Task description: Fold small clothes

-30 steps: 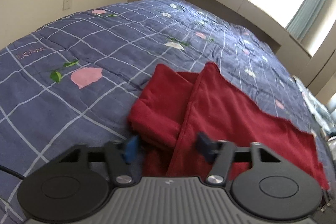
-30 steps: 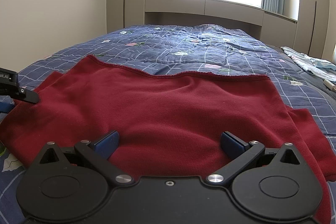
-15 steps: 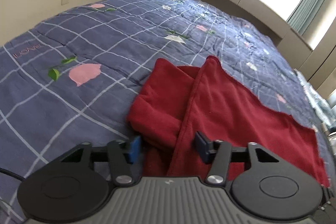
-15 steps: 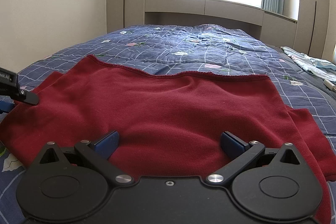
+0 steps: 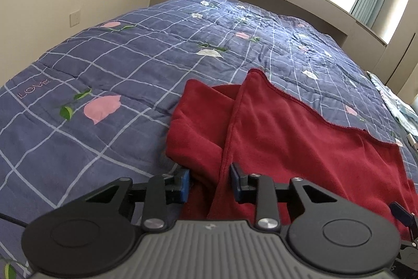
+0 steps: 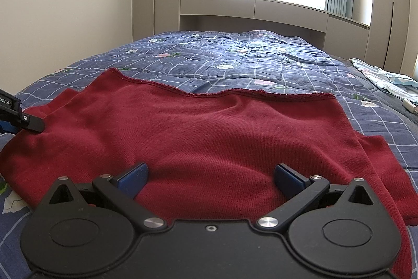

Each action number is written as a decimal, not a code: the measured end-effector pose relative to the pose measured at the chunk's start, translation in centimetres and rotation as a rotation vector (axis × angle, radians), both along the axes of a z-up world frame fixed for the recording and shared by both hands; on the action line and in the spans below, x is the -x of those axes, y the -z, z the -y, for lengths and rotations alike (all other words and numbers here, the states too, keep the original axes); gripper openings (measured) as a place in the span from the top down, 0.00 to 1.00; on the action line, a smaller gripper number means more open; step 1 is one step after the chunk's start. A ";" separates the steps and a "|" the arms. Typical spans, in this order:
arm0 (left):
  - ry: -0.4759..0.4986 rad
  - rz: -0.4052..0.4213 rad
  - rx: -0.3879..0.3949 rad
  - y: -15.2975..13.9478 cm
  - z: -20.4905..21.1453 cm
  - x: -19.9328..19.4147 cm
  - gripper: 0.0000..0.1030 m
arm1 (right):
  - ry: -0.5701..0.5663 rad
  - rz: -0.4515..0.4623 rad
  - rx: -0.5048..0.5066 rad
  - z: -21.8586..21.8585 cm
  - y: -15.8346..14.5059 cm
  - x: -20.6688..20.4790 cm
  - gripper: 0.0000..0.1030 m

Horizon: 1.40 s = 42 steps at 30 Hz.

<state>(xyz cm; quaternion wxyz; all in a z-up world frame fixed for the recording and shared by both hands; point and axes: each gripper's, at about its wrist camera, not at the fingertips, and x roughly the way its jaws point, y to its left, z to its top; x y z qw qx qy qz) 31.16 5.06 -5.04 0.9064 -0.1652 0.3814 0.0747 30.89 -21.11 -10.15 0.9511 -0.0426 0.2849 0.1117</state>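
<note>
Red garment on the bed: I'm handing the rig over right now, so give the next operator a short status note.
Left tool: open, its fingers astride the bunched sleeve edge at the red garment's left side; not clamped yet.
Right tool: open wide, low over the garment's near middle, holding nothing.
Garment: spread across the blue checked quilt, hem toward the window, a sleeve showing at each side.
Done: laid out flat; no finished fold visible.
Left: likely close on the left sleeve, fold it in, repeat on the right, then fold the body.
</note>
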 end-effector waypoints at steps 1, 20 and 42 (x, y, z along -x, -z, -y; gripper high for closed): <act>0.000 -0.004 -0.002 0.0 0.0 -0.1 0.67 | 0.000 0.000 0.000 0.0 0.0 0.0 0.00; 0.030 0.026 -0.015 -1.4 0.5 -0.1 0.83 | 0.000 -0.002 -0.009 0.1 -0.1 -0.1 0.00; 0.574 0.269 -0.222 -12.6 22.2 -1.8 0.85 | 0.119 0.097 -0.017 13.2 -5.5 6.4 0.00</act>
